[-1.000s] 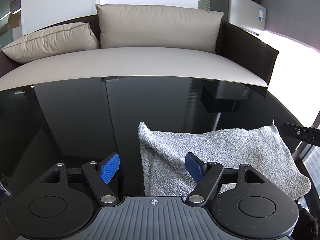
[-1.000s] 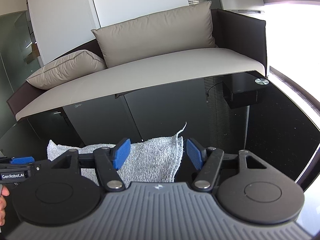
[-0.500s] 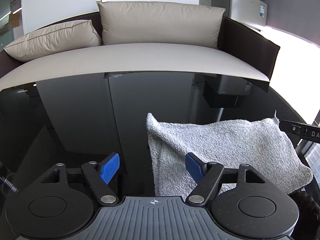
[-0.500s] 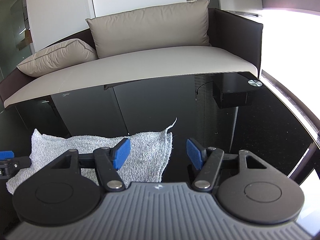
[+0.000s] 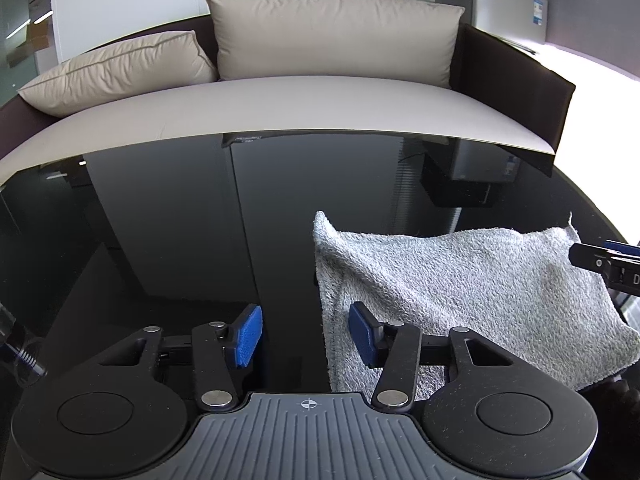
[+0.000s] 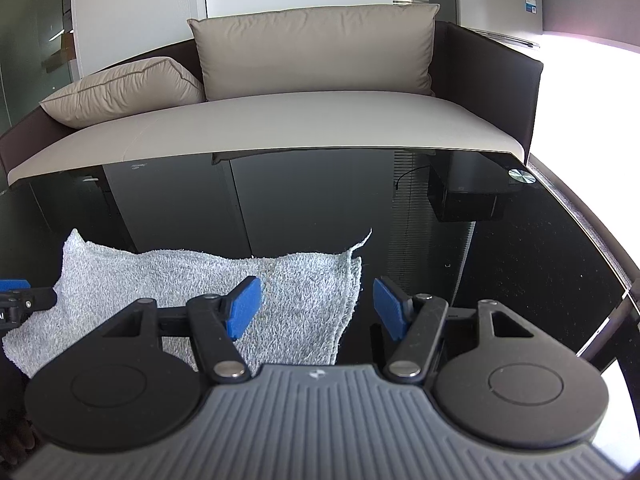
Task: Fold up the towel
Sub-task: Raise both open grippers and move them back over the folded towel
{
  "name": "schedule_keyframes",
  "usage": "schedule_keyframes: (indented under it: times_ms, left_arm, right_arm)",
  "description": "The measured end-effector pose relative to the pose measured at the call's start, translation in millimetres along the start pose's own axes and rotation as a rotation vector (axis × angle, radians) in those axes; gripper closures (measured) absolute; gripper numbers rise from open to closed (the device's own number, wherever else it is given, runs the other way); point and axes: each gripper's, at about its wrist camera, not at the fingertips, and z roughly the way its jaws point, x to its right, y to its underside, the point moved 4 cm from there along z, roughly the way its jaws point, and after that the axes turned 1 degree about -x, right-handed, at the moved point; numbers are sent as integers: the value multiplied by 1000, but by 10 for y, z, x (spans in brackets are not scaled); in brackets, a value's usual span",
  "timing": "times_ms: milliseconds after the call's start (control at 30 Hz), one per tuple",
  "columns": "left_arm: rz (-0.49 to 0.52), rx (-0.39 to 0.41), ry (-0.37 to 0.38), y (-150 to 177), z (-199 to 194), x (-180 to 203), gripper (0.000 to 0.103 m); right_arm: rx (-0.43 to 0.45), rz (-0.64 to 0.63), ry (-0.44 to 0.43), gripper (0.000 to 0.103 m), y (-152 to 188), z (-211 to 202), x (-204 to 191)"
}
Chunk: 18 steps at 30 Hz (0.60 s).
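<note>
Item 1: grey terry towel (image 5: 460, 280), already doubled, flat on the glossy black glass table (image 5: 160, 220). My left gripper (image 5: 305, 332) and right gripper (image 6: 316, 306), both spread wide and empty, straddle opposite side edges, apparently ready to pinch for another fold.

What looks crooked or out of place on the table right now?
The grey towel lies skewed on the black glass table, its edges wavy rather than squared, and a loose thread sticks up at its far right corner. Nothing spilled or damaged.
</note>
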Motion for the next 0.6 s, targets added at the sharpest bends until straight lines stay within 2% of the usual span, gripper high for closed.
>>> schedule_keyframes:
  times_ms: [367,600]
  left_arm:
    - [17,-5,-47,42,-92,15,58]
    - [-9,-15,-70,57,-143,-40,59]
  right_arm:
    - [-56,-43,41,38,58,76,-10]
    - [-84,-19,60,38,60,87,19]
